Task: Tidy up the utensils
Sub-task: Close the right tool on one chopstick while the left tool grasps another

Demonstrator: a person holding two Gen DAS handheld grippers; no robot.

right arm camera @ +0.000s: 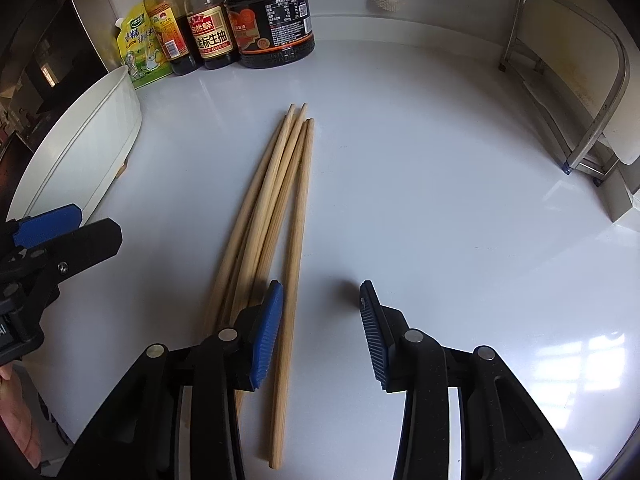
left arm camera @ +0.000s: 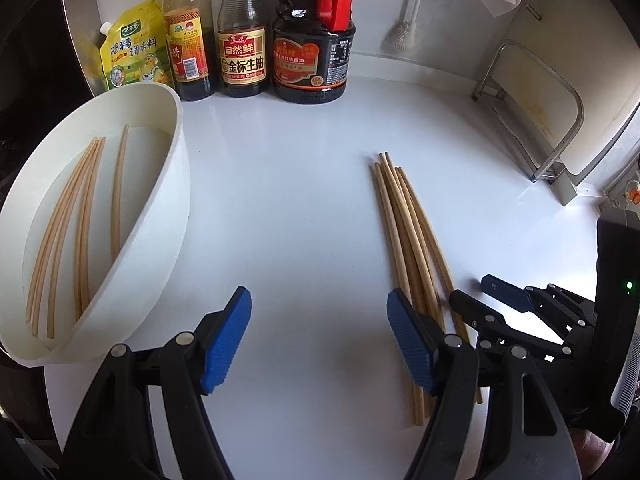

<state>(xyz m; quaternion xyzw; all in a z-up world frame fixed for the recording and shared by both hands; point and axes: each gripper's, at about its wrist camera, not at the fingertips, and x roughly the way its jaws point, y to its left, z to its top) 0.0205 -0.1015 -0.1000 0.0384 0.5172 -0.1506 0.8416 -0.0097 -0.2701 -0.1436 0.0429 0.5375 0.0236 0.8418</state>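
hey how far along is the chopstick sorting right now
Partly done: several wooden chopsticks already lie inside the white oval plastic container. Nothing is in hand; the left gripper and right gripper both stand open, and the right one straddles the outermost stick. Left: a bunch of loose wooden chopsticks on the white countertop.

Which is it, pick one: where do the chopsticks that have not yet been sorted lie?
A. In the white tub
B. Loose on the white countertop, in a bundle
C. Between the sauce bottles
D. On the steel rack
B: the loose bundle of chopsticks lies straight on the white countertop, apart from the white tub, which already holds other chopsticks.
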